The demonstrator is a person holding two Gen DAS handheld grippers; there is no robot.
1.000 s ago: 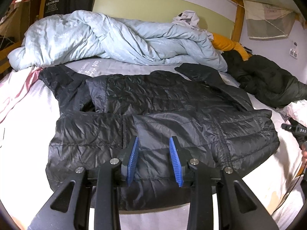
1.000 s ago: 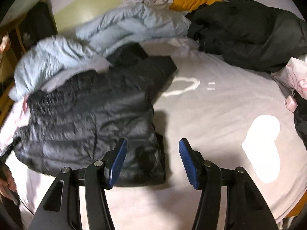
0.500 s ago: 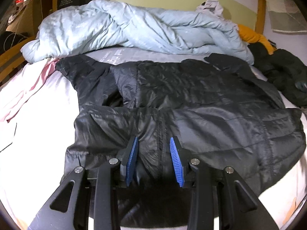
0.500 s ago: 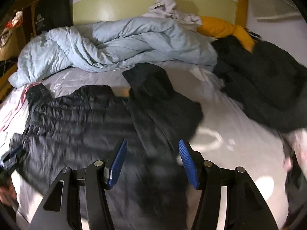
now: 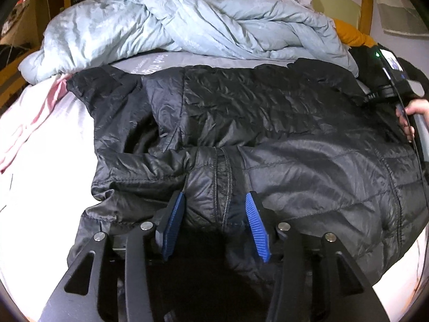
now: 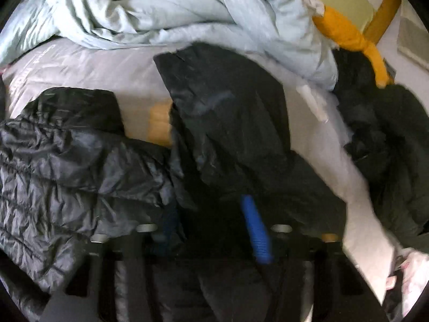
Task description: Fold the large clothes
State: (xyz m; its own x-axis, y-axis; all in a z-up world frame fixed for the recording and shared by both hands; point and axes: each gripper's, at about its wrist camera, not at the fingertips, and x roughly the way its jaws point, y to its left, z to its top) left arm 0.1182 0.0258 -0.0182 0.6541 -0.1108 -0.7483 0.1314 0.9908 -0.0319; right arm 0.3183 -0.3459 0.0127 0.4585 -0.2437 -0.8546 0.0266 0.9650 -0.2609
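Observation:
A black quilted puffer jacket (image 5: 268, 123) lies spread across the bed, its zipper running toward me. My left gripper (image 5: 214, 214) hovers low over the front hem, its blue pads astride the zipper; the jaws are opening, with fabric between them but not pinched. In the blurred right wrist view my right gripper (image 6: 211, 222) is down on the jacket (image 6: 67, 161) at the base of its outstretched sleeve (image 6: 228, 102). Its jaws are closing around dark fabric and still look apart; the left finger is half hidden. A hand (image 5: 413, 110) holds that gripper at the jacket's far right.
A crumpled pale blue duvet (image 5: 187, 21) fills the head of the bed. A dark coat pile (image 6: 388, 139) and an orange cloth (image 6: 346, 35) lie to the right. Pink fabric (image 5: 34, 115) sits at the left edge on the white sheet (image 5: 40, 174).
My left gripper dropped closer to the hem and its jaws widened. My right gripper swept from the bare sheet across to the jacket's sleeve and now shows in the left wrist view.

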